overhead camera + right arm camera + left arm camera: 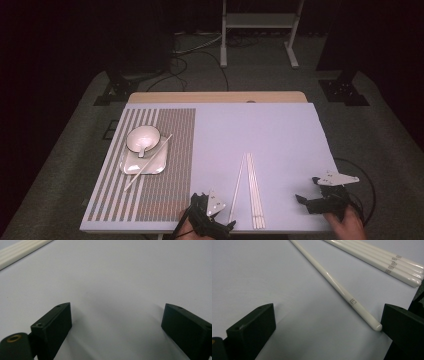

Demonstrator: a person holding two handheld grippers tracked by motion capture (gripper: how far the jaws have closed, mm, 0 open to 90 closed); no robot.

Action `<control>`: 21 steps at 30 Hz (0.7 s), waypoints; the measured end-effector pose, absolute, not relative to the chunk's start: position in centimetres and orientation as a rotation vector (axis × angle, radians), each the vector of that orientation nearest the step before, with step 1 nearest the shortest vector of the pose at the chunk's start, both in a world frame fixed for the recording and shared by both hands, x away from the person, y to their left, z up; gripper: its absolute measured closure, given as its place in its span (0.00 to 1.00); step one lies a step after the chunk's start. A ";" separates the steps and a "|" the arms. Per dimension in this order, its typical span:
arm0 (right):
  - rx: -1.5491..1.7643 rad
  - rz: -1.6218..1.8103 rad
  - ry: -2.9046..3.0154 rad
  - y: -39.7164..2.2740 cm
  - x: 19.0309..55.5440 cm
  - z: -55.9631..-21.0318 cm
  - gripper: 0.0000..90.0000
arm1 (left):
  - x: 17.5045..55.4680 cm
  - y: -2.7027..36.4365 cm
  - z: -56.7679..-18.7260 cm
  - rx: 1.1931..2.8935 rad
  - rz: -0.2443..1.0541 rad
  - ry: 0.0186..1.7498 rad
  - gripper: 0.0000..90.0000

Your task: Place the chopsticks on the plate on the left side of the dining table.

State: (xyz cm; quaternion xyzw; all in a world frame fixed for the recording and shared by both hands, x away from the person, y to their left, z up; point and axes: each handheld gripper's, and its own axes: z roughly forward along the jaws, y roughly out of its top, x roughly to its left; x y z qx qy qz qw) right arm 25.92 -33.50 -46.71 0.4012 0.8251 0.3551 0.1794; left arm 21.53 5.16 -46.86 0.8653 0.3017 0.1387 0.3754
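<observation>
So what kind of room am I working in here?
Probably a lab or recording studio staged as a dining setup: black curtains around a covered table, cables on the carpet, plus a placemat and white chopsticks.

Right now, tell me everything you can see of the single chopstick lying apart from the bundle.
The single chopstick is a slim, glossy white rod, ceramic or plastic by its look, with a small grey mark near its rounded end. It lies flat on the pale mat, slanting away from the bundle of chopsticks. The left claw is open, and the rounded end sits close by one jaw; contact is unclear.
</observation>
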 end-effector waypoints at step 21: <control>1.134 1.004 2.332 -33.5 25.9 -46.7 0.09 | 22.3 8.7 -46.8 2.187 0.402 0.868 0.00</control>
